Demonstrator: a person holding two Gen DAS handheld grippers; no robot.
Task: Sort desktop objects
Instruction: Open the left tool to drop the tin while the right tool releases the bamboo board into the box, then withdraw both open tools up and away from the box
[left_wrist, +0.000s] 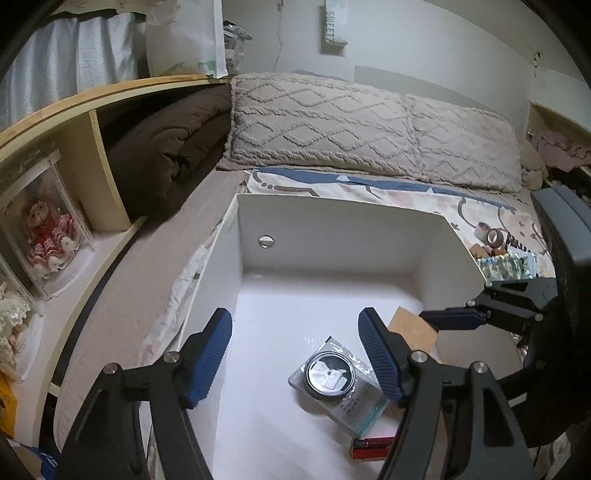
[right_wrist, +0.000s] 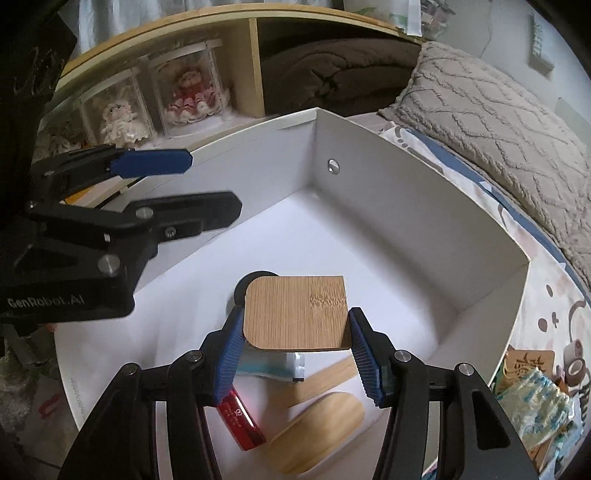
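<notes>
White box (left_wrist: 332, 236) sits on the bed, open top, one round metal fastener (left_wrist: 266, 241) on its far wall. Contents, counted from both wrist views: one round black tin (left_wrist: 330, 374) with a clear lid, lying on one clear flat packet (left_wrist: 354, 402); one red stick-shaped item (right_wrist: 240, 415); one wooden spoon (right_wrist: 321, 424), bowl end toward the camera, blurred. That is four items on the box floor.

Fifth item is in the air: right gripper (right_wrist: 295, 325) clamps one bamboo coaster (right_wrist: 295, 312) edge to edge between its blue pads (right_wrist: 231, 339), held flat above the tin and packet, inside the box walls. Coaster has rounded corners on its left side, square on the right.

Left gripper (left_wrist: 295, 332) hangs over the box with its fingers spread wide, nothing between them, tin and packet visible below the gap.

Outside the box, on the patterned sheet by its right wall: two tape rolls (left_wrist: 489, 234), one crinkled blue-white packet (right_wrist: 535, 406), one carved wooden piece (right_wrist: 524, 363). More may be hidden at the frame edge; cannot tell.

Shelf beside the bed: doll display cases, two clearly visible (right_wrist: 192, 92), a third partly hidden. One brown folded blanket (left_wrist: 166, 155) in the next cubby. Grey textured pillows (left_wrist: 369, 125) behind the box.
</notes>
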